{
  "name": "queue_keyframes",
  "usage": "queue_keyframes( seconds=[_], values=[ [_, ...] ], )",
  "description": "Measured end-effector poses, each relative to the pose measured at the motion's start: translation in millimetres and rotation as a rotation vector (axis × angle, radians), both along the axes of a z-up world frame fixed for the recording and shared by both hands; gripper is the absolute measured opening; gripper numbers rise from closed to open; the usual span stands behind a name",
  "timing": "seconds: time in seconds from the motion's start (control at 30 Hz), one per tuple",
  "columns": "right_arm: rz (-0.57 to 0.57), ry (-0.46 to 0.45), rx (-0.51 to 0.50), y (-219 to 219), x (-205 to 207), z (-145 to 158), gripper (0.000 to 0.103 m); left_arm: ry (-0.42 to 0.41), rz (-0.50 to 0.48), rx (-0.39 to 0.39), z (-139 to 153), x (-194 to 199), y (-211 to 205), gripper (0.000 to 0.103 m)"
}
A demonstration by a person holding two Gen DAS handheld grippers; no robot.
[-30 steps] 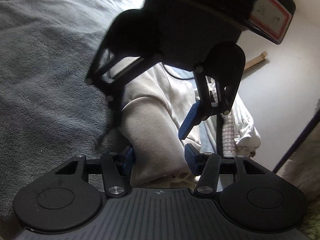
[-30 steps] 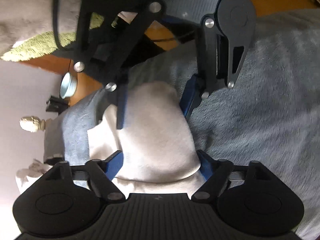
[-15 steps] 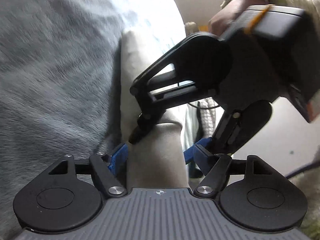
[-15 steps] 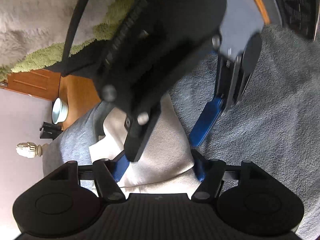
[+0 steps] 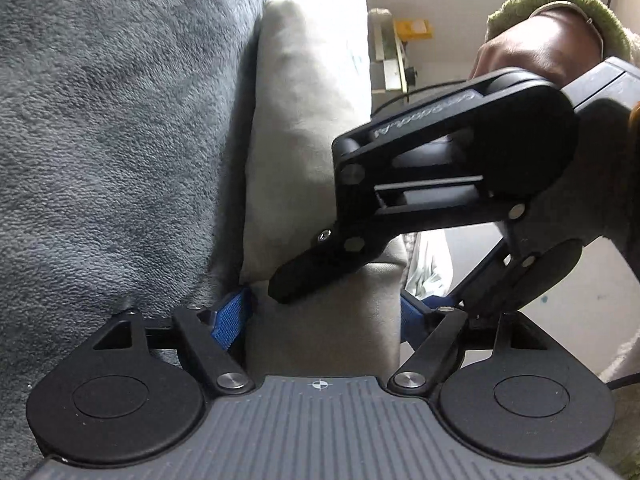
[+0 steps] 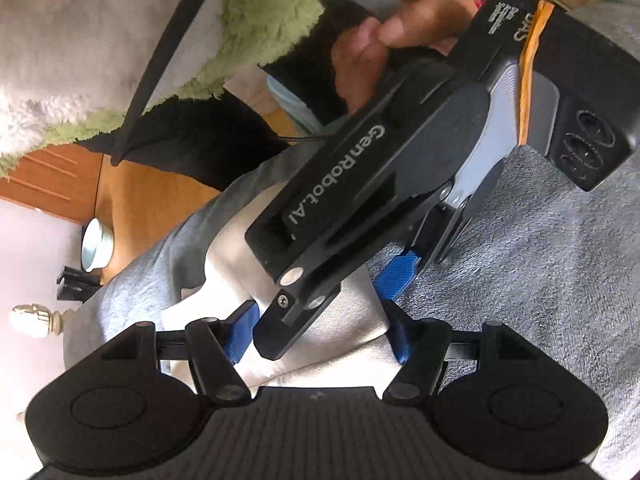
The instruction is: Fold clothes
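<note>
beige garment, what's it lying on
The beige garment lies on a grey fleece blanket, which shows along its side. What is under the blanket is covered.

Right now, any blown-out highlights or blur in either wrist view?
Left wrist view: the beige garment burns out to white at top centre, and the other hand-held gripper crosses as a dark silhouette. Right wrist view: evenly lit, sharp, strong fisheye bending at edges.

My right gripper covers most of the folded beige garment from the left camera, and my left gripper blocks its middle from the right one.
</note>
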State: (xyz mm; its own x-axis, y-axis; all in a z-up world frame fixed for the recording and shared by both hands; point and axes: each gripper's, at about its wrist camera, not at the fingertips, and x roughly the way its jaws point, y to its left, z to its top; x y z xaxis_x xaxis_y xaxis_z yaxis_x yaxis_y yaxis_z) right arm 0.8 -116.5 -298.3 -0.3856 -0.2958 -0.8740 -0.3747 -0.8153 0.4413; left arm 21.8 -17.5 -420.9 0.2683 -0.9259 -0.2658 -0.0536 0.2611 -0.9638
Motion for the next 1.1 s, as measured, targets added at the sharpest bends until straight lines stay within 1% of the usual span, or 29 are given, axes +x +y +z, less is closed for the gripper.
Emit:
queue_keyframes(
  seconds=[0.17,0.33,0.47,0.57,0.63,0.67,0.7,0.77,0.83,0.93,1.0,1.03,1.1],
  values=[
    [-0.041,-0.005,0.032,-4.3,1.5,-0.5,0.071,0.013,-0.029,0.024,0.6,8.1,-8.6,0.08],
    [-0.122,-0.034,0.081,-11.8,2.8,2.0,0.072,0.013,-0.074,0.09,7.5,16.2,-21.6,0.08],
    [-0.229,-0.091,0.168,-33.5,2.1,15.3,0.073,0.013,-0.105,0.127,12.2,21.4,-31.9,0.078],
    [-0.327,-0.138,0.275,-49.7,-1.4,33.7,0.076,0.008,-0.14,0.166,16.1,26.2,-42.8,0.078],
    [-0.372,-0.178,0.324,-58.6,-4.7,44.5,0.076,-0.003,-0.163,0.192,18.5,28.8,-49.4,0.08],
    [-0.4,-0.195,0.342,-63.2,-6.0,49.6,0.076,0.001,-0.17,0.203,18.9,30.6,-52.5,0.08],
    [-0.45,-0.204,0.337,-68.5,-6.0,54.3,0.076,0.002,-0.181,0.219,19.6,32.8,-56.5,0.079],
    [-0.602,-0.227,0.319,-81.8,-3.7,64.2,0.076,-0.001,-0.202,0.253,22.5,38.0,-67.5,0.079],
    [-0.811,-0.237,0.29,-103.0,1.4,74.5,0.077,-0.015,-0.222,0.289,26.8,41.8,-70.9,0.079],
    [-1.262,-0.212,0.22,-141.8,15.4,86.5,0.079,-0.022,-0.243,0.335,28.7,38.0,-73.8,0.079],
    [-1.604,-0.204,0.191,-172.8,23.4,85.6,0.084,-0.007,-0.246,0.365,27.0,35.9,-78.7,0.078],
    [-1.776,-0.2,0.177,-188.6,27.0,84.2,0.085,0.002,-0.246,0.38,21.4,27.3,-78.1,0.078],
    [-2.122,-0.207,0.176,-222.9,29.1,73.6,0.086,0.013,-0.249,0.42,20.9,22.5,-74.6,0.078]
  ],
)
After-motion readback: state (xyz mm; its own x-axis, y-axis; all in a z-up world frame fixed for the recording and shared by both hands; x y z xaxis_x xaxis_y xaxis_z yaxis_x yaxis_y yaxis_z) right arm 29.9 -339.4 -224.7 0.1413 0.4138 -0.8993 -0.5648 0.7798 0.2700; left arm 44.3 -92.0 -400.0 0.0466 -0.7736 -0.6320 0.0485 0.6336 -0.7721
